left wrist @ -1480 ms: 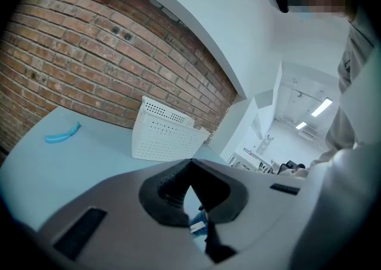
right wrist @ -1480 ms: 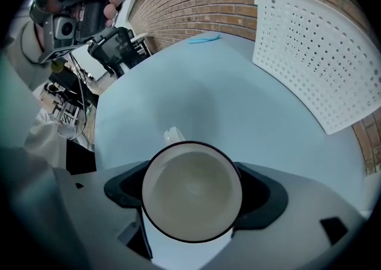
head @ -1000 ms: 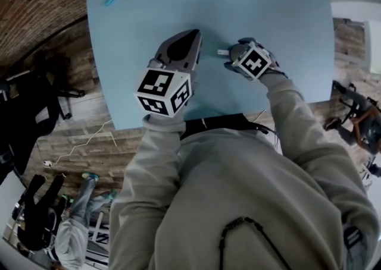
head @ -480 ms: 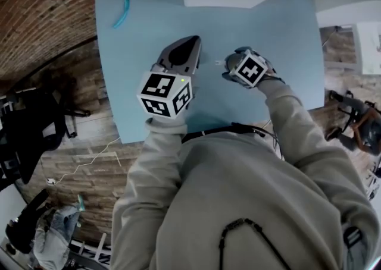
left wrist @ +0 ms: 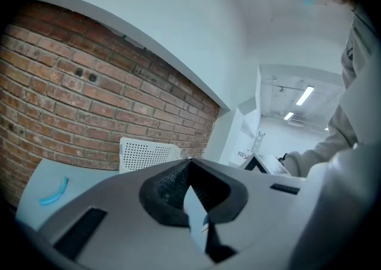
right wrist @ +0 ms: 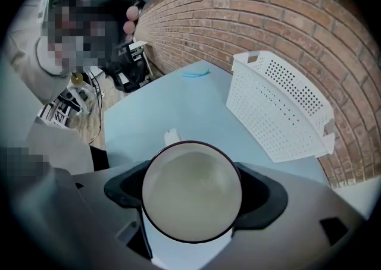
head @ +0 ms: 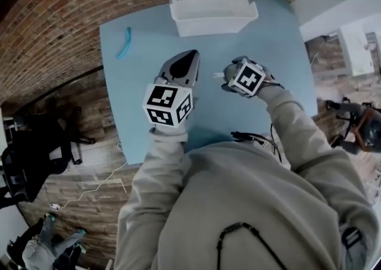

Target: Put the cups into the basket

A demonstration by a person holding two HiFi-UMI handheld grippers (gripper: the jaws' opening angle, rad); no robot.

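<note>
Leftward, the blue table (head: 274, 55) lies bare to its edge, save one curved blue strip (head: 124, 43) near the far-left corner. Next, the left gripper (head: 186, 59) is over the table's middle, its claw pinched together on nothing. One white perforated basket (head: 211, 25) stands at the far edge by the brick wall, its floor showing bare. Beside the left gripper, the right gripper (head: 225, 76) clamps the one cup (right wrist: 191, 190), white with a dark rim, over open tabletop, apart from the basket.
</note>
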